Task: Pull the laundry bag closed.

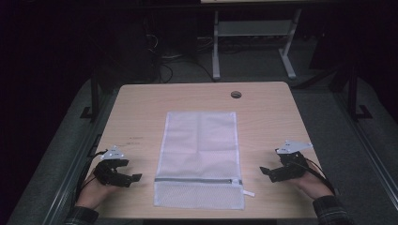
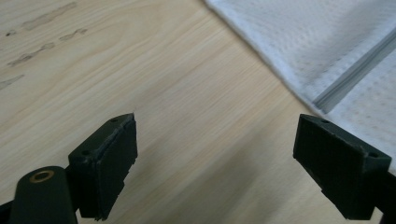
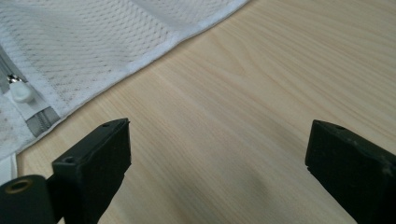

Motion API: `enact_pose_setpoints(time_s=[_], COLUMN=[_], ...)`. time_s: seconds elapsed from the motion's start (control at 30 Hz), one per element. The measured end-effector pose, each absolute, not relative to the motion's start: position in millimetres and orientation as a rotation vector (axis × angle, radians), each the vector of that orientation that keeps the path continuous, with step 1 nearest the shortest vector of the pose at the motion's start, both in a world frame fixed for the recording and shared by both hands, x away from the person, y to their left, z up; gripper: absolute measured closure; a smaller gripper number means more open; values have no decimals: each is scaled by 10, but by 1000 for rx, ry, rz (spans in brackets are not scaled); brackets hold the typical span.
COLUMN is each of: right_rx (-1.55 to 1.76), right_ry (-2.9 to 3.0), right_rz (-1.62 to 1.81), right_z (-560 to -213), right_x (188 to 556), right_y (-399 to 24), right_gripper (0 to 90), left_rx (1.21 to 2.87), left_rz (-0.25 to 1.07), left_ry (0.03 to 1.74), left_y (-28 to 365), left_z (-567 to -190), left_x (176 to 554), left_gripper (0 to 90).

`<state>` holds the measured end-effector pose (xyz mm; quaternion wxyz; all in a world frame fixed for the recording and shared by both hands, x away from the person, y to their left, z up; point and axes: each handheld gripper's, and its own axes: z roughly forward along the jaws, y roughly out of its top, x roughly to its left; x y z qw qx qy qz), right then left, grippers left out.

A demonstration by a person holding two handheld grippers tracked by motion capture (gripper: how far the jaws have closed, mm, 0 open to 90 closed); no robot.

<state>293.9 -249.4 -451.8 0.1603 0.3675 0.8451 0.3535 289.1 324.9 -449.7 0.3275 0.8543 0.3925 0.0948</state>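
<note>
My left tongs (image 1: 139, 177) at eight o'clock and right tongs (image 1: 261, 170) at four flank the mesh bag (image 1: 199, 150), both gaping, empty.

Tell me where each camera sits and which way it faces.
High view: above the near table edge, looking forward and down on the mesh bag; both hands with the left gripper and right gripper.
Left gripper view: rides the left gripper, open jaws, bag's zipper.
Right gripper view: rides the right gripper, open jaws, zipper pull.
Shared: bag and table.
</note>
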Motion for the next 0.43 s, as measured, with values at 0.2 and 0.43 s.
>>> enact_pose_setpoints(time_s=[0.2, 0.43], right_rx=[1041, 1031], right_ry=[2428, 2435], right_rz=[1011, 1012], right_z=[-4532, -4530], right_x=[2942, 2940], right_y=[-2470, -2451], right_gripper=[61, 61], left_rx=[2244, 2264], left_rz=[250, 259], left_ry=[1036, 1032], left_y=[3264, 3261], left_z=[-4517, -4534], left_x=[2898, 2903], left_gripper=[133, 135])
